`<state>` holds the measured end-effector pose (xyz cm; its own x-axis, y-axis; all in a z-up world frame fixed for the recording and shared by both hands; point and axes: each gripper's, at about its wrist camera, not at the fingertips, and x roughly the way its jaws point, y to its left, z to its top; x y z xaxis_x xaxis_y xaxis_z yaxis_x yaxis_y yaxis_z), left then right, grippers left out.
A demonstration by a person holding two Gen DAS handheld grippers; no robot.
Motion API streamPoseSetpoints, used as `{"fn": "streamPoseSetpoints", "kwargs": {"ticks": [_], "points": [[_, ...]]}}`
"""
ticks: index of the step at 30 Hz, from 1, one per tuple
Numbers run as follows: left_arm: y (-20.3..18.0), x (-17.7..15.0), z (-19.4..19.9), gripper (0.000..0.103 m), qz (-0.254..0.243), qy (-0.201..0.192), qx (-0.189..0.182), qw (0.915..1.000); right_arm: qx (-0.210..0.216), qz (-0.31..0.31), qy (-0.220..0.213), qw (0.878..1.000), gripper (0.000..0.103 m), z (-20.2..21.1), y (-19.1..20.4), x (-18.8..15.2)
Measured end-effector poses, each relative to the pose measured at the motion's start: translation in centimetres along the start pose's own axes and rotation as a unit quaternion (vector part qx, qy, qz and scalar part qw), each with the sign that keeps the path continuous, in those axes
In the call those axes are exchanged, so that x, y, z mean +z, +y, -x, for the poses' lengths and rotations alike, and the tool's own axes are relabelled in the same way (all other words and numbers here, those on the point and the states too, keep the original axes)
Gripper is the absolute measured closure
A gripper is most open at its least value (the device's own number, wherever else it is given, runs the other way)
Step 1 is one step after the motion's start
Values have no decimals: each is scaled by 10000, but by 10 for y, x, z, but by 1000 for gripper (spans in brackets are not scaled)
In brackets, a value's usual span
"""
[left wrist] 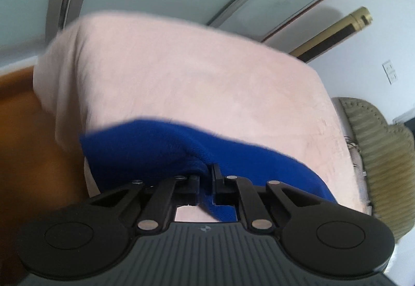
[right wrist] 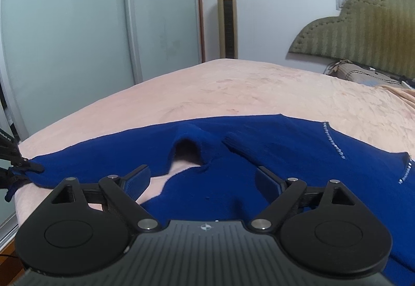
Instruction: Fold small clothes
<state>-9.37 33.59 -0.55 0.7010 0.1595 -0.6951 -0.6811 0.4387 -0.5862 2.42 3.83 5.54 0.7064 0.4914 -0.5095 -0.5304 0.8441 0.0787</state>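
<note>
Blue knit garment (right wrist: pixel 298 156) on bed (right wrist: pixel 233 88): left claw (left wrist: pixel 206 177) pinches one edge, right claw (right wrist: pixel 202 177) spread, empty; thin pinch may slip, bunching the knit.

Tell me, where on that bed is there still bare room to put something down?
Free: the pink blanket beyond the blue sweater, up to the headboard and the far edge. Crowded: the near edge, where the sweater spreads, the left gripper pinching it.
</note>
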Motion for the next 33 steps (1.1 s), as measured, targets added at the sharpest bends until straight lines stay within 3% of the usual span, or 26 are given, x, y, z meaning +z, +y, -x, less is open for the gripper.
{"fn": "streamPoseSetpoints", "kwargs": {"ticks": [3,5,9,12,16,19,21,23,27,29,30,31,33], "points": [[-25,2,9,95,-615,-796,278,9945,-99,-134,-70,9998,12,11,-10,-3],[-46,4,13,95,-1101,-1527,635,9801,-200,-283,-120,9993,11,19,-20,-6],[-90,26,1,95,-1533,-2121,862,9613,-434,-690,-200,9965,10,38,-44,-14],[-137,42,-6,95,-2001,-2669,986,9375,-587,-946,-268,9934,10,52,-64,-22],[-215,21,-8,95,-2834,-2999,536,9093,-868,-1354,-409,9861,9,70,-91,-37],[-268,-25,-12,95,-3670,-2573,-289,8935,-1059,-1799,-477,9768,9,81,-111,-51],[-294,-68,-16,95,-4285,-2146,-786,8742,-1198,-2105,-536,9687,9,89,-126,-60],[-312,-120,-22,95,-4920,-1684,-1234,8452,-1405,-2403,-625,9585,9,100,-141,-70],[-321,-223,-36,95,-6080,-629,-1929,7676,-1892,-2744,-806,9394,9,121,-165,-85],[-314,-264,-47,95,-6613,74,-2103,7200,-2093,-2840,-852,9318,9,129,-174,-91],[-307,-285,-48,93,-6916,399,-2184,6873,-2170,-2901,-872,9280,9,133,-179,-94],[-299,-300,-46,92,-7144,565,-2245,6603,-2218,-2955,-886,9250,9,135,-183,-97],[-278,-319,-39,89,-7511,574,-2309,6158,-2271,-3043,-911,9206,9,137,-191,-101]]}}
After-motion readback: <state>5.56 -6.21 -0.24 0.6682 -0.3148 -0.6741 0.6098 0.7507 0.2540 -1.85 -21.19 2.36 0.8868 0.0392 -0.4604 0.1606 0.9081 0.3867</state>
